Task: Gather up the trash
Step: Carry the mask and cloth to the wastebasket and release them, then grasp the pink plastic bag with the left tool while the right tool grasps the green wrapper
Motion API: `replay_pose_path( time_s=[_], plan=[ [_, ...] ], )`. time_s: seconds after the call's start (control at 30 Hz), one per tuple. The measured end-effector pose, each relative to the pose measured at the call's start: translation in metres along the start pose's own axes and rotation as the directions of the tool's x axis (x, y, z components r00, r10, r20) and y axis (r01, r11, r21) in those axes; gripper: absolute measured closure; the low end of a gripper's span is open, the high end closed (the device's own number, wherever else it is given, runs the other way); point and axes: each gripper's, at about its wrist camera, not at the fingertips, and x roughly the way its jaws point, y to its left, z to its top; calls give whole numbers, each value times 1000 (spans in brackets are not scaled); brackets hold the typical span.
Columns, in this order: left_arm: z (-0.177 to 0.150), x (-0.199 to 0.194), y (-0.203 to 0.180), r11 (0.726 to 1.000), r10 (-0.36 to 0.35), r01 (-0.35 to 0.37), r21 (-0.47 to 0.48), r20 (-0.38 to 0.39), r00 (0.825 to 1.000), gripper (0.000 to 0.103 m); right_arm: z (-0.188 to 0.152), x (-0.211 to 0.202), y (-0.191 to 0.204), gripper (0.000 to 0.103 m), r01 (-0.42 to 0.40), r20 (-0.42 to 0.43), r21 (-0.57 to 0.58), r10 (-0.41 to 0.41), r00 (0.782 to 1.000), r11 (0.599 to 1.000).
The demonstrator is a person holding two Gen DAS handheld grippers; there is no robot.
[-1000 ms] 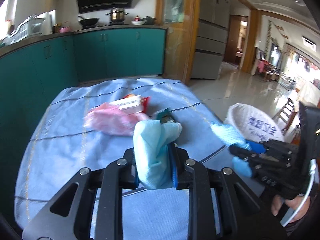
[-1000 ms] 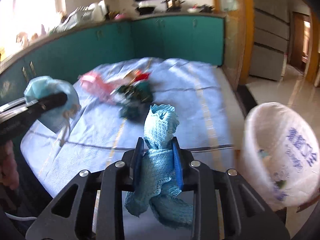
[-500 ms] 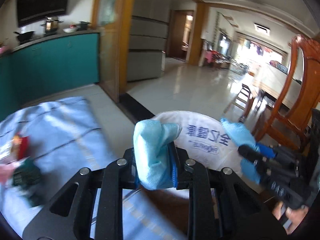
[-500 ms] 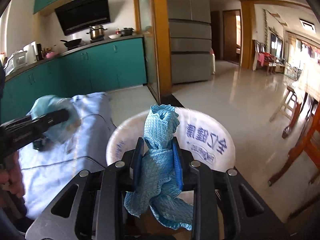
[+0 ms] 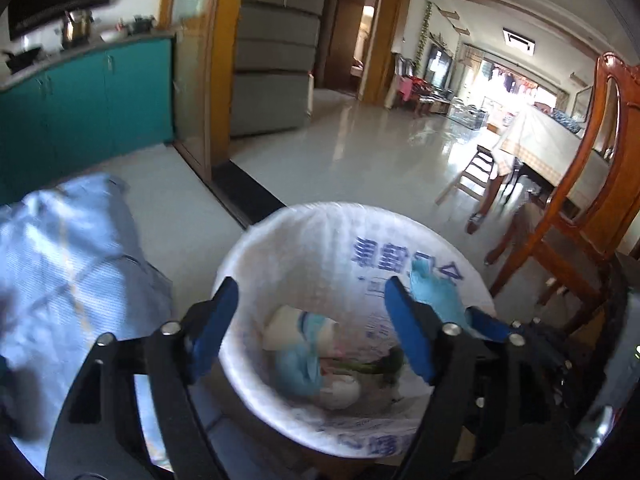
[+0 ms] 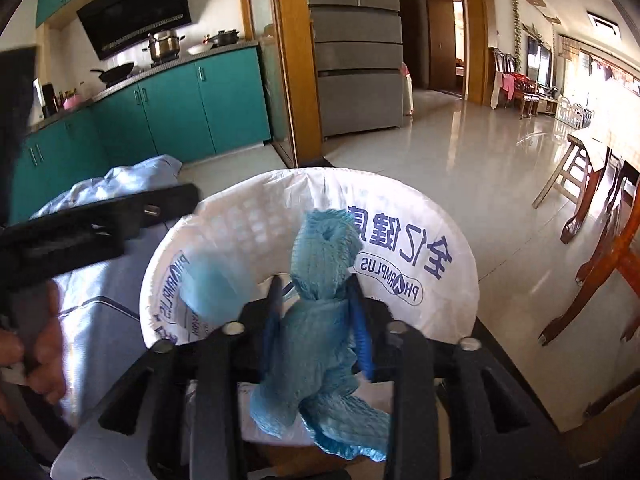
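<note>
Bin's [image 5: 256,240] trash [image 5: 304,356]: left view only

1. Teal cabinets [image 6: 180,108] along left wall, countertop above.
2. Steel pot [image 6: 163,45] on stove, black wok [image 6: 116,72] to its left.
3. Black range hood [image 6: 136,12] mounted over stove.
4. Grey fridge [image 6: 358,52] past wooden door frame [image 6: 290,60].
5. Glossy tiled floor [image 5: 372,140] running into far bright room.
6. Wooden chair [image 5: 576,208] at right, beside table with pale cloth [image 5: 548,140].
7. Light blue tablecloth [image 5: 68,264] at left, rumpled at far edge.
8. Wooden stool [image 6: 568,172] near right edge.
</note>
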Motion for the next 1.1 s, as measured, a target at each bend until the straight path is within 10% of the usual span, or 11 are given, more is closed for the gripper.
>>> replay_pose_path(
  time_s=[0.37,0.67,0.93,1.1],
  plan=[
    [-8,-104,67,965,258,-248,-85,143,955,15,11,-14,40,20,-82,34,-47,84,996,996],
    [-63,-213,201,807,555,-501,-312,112,825,13,32,-23,128,15,-287,-3,-155,291,957,945],
    [-80,-239,272,737,585,-520,-432,21,811,12,37,-7,232,15,-465,-139,-260,444,885,846],
    [-83,-228,296,756,484,-421,-501,-5,875,11,44,6,293,12,-568,-187,-258,536,823,782]
  ],
)
